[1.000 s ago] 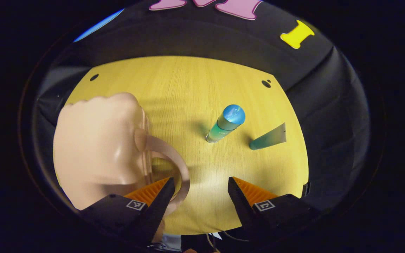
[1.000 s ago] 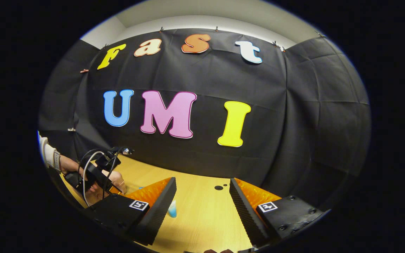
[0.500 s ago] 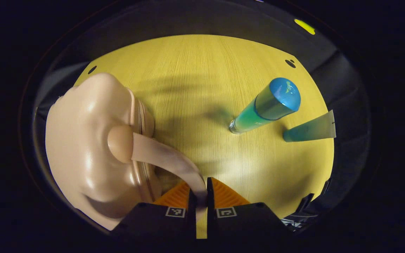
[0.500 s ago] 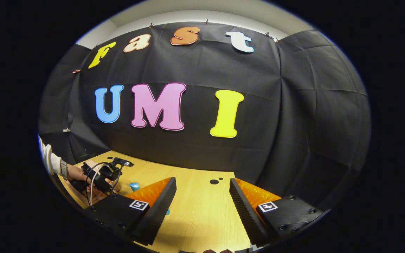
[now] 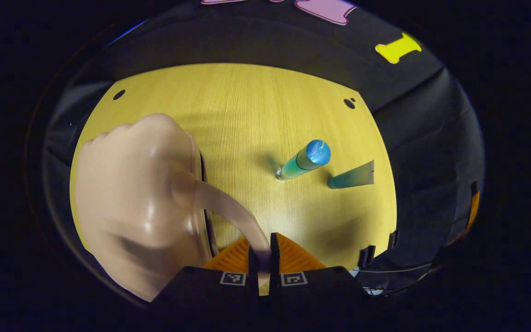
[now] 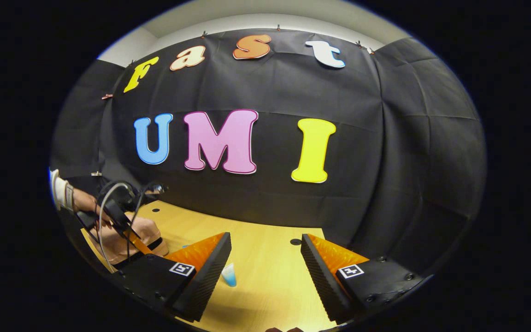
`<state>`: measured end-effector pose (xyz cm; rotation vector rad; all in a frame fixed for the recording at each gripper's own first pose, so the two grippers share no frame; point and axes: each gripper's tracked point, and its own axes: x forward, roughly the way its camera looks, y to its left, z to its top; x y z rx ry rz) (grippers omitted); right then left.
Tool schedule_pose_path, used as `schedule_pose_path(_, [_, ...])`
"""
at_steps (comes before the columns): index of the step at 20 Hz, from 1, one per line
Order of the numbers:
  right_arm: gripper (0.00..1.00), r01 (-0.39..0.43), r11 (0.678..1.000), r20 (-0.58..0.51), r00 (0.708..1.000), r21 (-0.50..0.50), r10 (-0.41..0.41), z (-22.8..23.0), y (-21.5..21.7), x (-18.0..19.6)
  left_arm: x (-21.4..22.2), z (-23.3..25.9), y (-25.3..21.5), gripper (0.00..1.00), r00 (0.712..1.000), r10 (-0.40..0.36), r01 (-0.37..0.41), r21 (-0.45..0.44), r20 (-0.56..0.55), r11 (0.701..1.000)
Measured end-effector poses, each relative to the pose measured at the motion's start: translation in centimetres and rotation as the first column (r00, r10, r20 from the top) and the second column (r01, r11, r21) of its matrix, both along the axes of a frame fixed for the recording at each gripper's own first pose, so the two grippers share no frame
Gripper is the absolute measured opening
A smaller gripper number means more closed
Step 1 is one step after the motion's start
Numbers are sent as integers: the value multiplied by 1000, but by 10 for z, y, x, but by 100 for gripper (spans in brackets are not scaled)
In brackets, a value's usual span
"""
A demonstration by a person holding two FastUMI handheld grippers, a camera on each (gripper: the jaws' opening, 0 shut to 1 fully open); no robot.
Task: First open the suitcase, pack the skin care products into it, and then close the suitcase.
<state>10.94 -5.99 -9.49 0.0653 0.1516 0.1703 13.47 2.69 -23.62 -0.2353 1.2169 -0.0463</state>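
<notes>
While our left hand-held gripper [image 5: 262, 252] pinches the soft strap handle [image 5: 228, 212] of the pink suitcase [image 5: 141, 203] at the table's [image 5: 247, 106] nine o'clock, we judge the glossy shell light but slippery, with bottle [image 5: 303, 161] and tube [image 5: 352, 176] at three o'clock, and our right hand-held gripper [image 6: 265, 258] gaping empty.

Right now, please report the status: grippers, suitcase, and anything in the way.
Left gripper shut on suitcase handle. Right gripper open, holding nothing. Suitcase lid cracked open. Bottle upright, tube lying on table, both beside suitcase.
</notes>
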Motion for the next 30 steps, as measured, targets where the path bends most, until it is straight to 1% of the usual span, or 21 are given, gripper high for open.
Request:
schedule_pose_path(2, [96, -15, 1000, 6, 1000, -1, 15, 5, 12, 8, -4, 41, 19, 13, 999, 0, 1, -15, 53, 1000])
schedule_pose_path(4, [96, -22, 1000, 14, 1000, 16, 22, 13, 31, 12, -13, 90, 53, 13, 994, 37, -31, -59, 108, 998])
schedule_pose_path(5, [96, -19, 1000, 23, 1000, 17, 19, 18, 40, 15, -19, 106, 73, 13, 990, 55, -45, -76, 129, 996])
schedule_pose_path(6, [96, -12, 1000, 27, 1000, 11, 11, 21, 52, 18, -26, 127, 103, 13, 983, 74, -60, -82, 166, 995])
schedule_pose_path(8, [96, 2, 1000, 28, 1000, 2, -2, 26, 75, 22, -38, 154, 159, 13, 971, 102, -91, -57, 218, 994])
schedule_pose_path(9, [96, 10, 1000, 36, 999, 1, -10, 30, 86, 22, -48, 167, 201, 13, 960, 126, -121, -35, 249, 992])
schedule_pose_path(11, [96, 27, 1000, 46, 999, 4, -27, 38, 113, 27, -60, 176, 267, 13, 946, 168, -175, 0, 277, 985])
schedule_pose_path(12, [96, 37, 999, 40, 999, 7, -37, 41, 131, 29, -69, 174, 325, 12, 937, 188, -213, 56, 294, 976])
schedule_pose_path(14, [96, 45, 999, 36, 998, 12, -46, 46, 153, 29, -82, 155, 395, 12, 935, 209, -257, 139, 287, 956])
schedule_pose_path(15, [96, 52, 999, 32, 998, 7, -52, 46, 162, 30, -85, 140, 423, 11, 935, 222, -273, 159, 278, 949])
schedule_pose_path(18, [96, 65, 998, 16, 998, -24, -65, 45, 187, 28, -91, 90, 493, 11, 929, 275, -317, 150, 248, 936])
schedule_pose_path(21, [96, 67, 996, -19, 997, -56, -69, 38, 209, 25, -95, 17, 544, 11, 925, 327, -355, 134, 191, 925])
schedule_pose_path(23, [96, 87, 995, -30, 996, -49, -88, 40, 216, 24, -98, -23, 562, 11, 930, 335, -355, 125, 152, 927])
schedule_pose_path(26, [96, 106, 994, -58, 993, -13, -107, 42, 225, 21, -105, -67, 578, 11, 930, 356, -365, 124, 90, 923])
schedule_pose_path(28, [96, 127, 992, -63, 990, -19, -127, 42, 223, 21, -105, -81, 568, 11, 929, 363, -369, 124, 71, 921])
schedule_pose_path(29, [96, 139, 990, -61, 988, -22, -140, 44, 221, 19, -107, -94, 576, 11, 932, 356, -363, 157, 69, 919])
schedule_pose_path(30, [96, 151, 988, -67, 986, -23, -152, 42, 221, 18, -108, -99, 580, 14, 935, 348, -354, 184, 67, 917])
